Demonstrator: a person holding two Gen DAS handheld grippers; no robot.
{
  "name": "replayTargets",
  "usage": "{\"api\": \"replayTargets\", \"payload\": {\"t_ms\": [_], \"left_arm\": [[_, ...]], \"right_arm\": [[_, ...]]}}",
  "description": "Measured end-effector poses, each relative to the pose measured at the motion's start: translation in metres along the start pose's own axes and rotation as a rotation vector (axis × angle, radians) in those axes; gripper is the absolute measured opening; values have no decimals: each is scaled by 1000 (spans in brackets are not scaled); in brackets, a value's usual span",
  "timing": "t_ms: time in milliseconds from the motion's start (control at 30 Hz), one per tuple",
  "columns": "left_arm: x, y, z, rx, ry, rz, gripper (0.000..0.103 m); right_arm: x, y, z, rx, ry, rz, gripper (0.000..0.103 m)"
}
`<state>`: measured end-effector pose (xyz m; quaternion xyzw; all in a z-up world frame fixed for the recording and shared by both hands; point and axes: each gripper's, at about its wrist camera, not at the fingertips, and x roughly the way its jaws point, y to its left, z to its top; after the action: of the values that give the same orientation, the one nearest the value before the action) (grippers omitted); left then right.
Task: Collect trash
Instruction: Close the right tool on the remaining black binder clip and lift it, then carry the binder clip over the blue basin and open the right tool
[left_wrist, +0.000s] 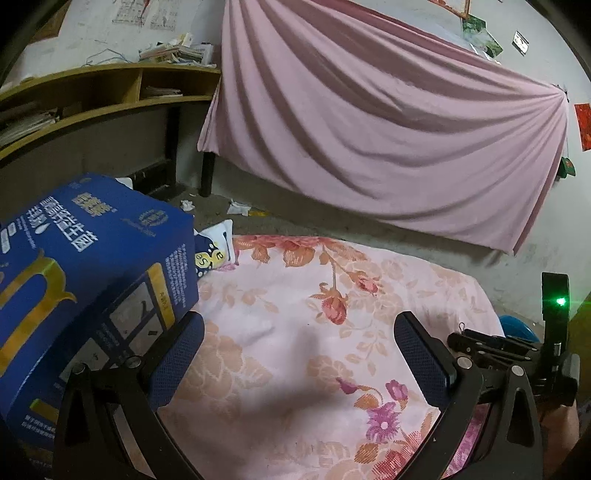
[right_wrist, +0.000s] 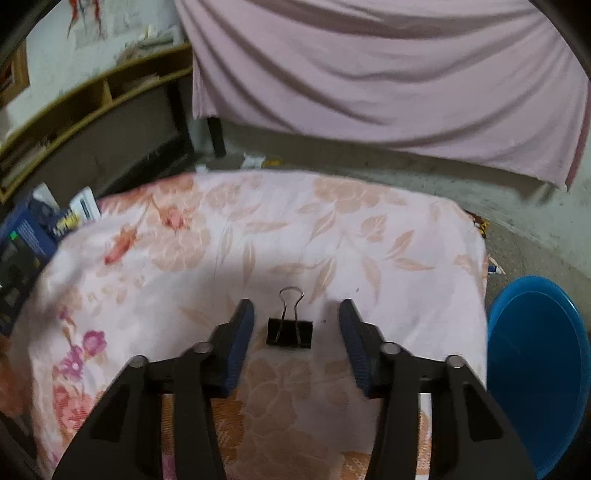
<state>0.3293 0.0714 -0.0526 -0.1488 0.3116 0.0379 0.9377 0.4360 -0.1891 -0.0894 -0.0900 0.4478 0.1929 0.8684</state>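
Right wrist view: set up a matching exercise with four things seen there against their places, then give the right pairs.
Things:
1. Black metal binder clip
2. Blue round plastic bin
3. Pink draped cloth
4. Blue printed cardboard carton

Places:
A. At the far left edge, beside the floral cover
B. Hanging across the back of the room
C. Lying on the floral cover, between the fingers of the right tool, touched by neither
D. On the floor to the right of the floral cover

Pairs: 1-C, 2-D, 3-B, 4-A
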Motion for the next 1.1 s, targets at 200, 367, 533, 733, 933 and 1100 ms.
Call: {"api": "replayTargets", "payload": {"t_ms": [200, 367, 533, 733, 933, 1100], "left_arm": [[-7, -5, 0, 18, -14, 10, 101], [-9, -20, -2, 60, -24, 2, 101], [-15, -41, -5, 86, -60, -26, 101], [-21, -78, -16, 156, -98, -58, 101], [-23, -117, -29, 238, -102, -99, 101], [-26, -139, -32, 245, -86, -142, 101]], "right_arm": [[0, -6, -3, 16, 7, 25, 23], [-14, -14, -6, 38, -41, 54, 23], [-43, -29, -14, 90, -166, 71, 23], [-83, -65, -31, 148, -327, -39, 23], [-101, -113, -57, 239, -330, -156, 23], [-102, -140, -72, 296, -303, -214, 24]]}}
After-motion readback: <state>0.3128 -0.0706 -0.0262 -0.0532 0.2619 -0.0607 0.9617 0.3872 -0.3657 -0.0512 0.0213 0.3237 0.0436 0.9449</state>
